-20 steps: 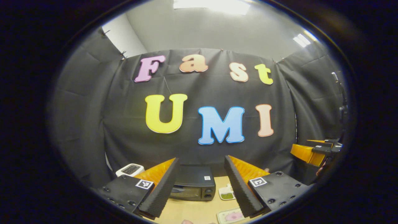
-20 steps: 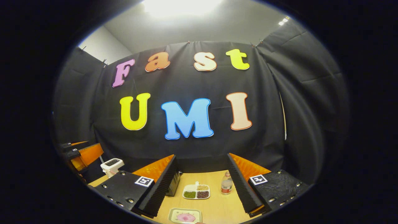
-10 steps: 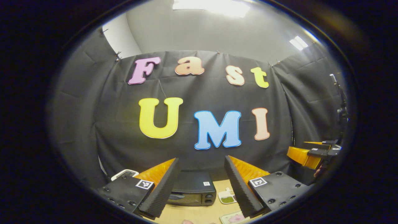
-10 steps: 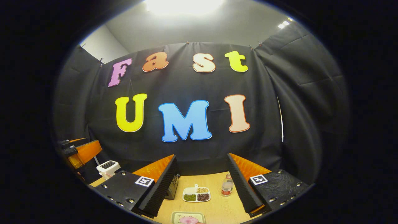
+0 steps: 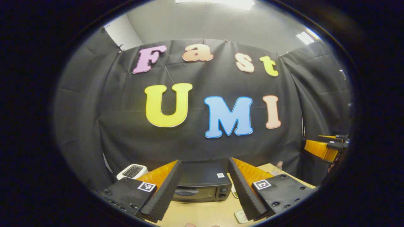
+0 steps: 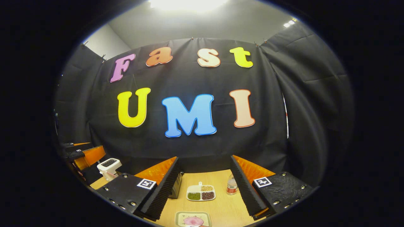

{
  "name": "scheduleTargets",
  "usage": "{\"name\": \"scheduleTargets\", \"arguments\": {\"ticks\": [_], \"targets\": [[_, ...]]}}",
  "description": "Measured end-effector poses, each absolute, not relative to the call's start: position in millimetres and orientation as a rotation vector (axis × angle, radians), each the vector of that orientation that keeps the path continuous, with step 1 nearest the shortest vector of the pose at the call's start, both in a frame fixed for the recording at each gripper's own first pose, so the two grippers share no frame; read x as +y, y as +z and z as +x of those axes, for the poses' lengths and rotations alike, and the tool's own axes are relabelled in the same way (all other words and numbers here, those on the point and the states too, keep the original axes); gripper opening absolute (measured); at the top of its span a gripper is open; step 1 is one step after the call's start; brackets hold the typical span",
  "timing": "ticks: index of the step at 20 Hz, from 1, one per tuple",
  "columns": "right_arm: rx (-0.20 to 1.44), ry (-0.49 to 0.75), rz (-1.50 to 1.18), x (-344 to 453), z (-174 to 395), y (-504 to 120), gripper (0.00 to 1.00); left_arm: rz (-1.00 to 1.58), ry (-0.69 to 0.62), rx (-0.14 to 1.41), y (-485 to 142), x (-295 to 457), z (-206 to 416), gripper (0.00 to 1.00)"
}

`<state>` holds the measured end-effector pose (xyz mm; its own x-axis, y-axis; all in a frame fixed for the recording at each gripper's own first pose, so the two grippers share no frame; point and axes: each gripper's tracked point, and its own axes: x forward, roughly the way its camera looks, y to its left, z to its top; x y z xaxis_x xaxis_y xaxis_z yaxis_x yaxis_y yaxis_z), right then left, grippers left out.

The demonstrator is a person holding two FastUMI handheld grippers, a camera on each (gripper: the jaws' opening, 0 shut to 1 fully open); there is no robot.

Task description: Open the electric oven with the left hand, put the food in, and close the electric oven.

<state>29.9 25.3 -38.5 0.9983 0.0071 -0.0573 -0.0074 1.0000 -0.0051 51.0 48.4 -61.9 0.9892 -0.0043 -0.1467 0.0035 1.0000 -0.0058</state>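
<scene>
Your left gripper [image 5: 202, 189] is spread wide and empty, with the closed electric oven [image 5: 202, 186] framed between its jaws, well ahead. Expect a stiff hinged door, so take it by the handle [image 5: 184, 191] along its top edge. Your right gripper [image 6: 203, 189], also wide and empty, has the soft-looking pink food [image 6: 193, 221] below its jaws.

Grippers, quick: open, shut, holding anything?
Left hand-held gripper: open, empty, facing the oven.
Right hand-held gripper: open, empty, above the table.
</scene>
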Motion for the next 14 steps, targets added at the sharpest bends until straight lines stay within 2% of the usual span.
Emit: {"name": "scheduleTargets", "arguments": {"ticks": [1, 3, 4, 6, 8, 10, 14], "targets": [[0.069, 0.009, -0.013, 27, 30, -44, 0.97, -0.013, -0.009, 0.168, -75, 52, 56, 1.00], [0.093, 0.010, -0.024, 28, 31, -56, 0.97, -0.029, -0.019, 0.229, -102, 59, 67, 0.92], [0.102, 0.008, -0.029, 29, 32, -60, 0.97, -0.030, -0.020, 0.254, -115, 64, 74, 0.96], [0.117, 0.000, -0.038, 29, 33, -67, 0.97, -0.031, -0.022, 0.314, -143, 73, 89, 0.92], [0.133, -0.015, -0.046, 27, 34, -75, 0.97, -0.027, -0.014, 0.361, -171, 83, 105, 1.00], [0.152, -0.032, -0.048, 25, 34, -82, 0.97, -0.015, -0.011, 0.414, -202, 91, 122, 0.96], [0.180, -0.070, -0.067, 17, 32, -92, 0.97, -0.006, 0.006, 0.491, -256, 107, 151, 0.96]]}}
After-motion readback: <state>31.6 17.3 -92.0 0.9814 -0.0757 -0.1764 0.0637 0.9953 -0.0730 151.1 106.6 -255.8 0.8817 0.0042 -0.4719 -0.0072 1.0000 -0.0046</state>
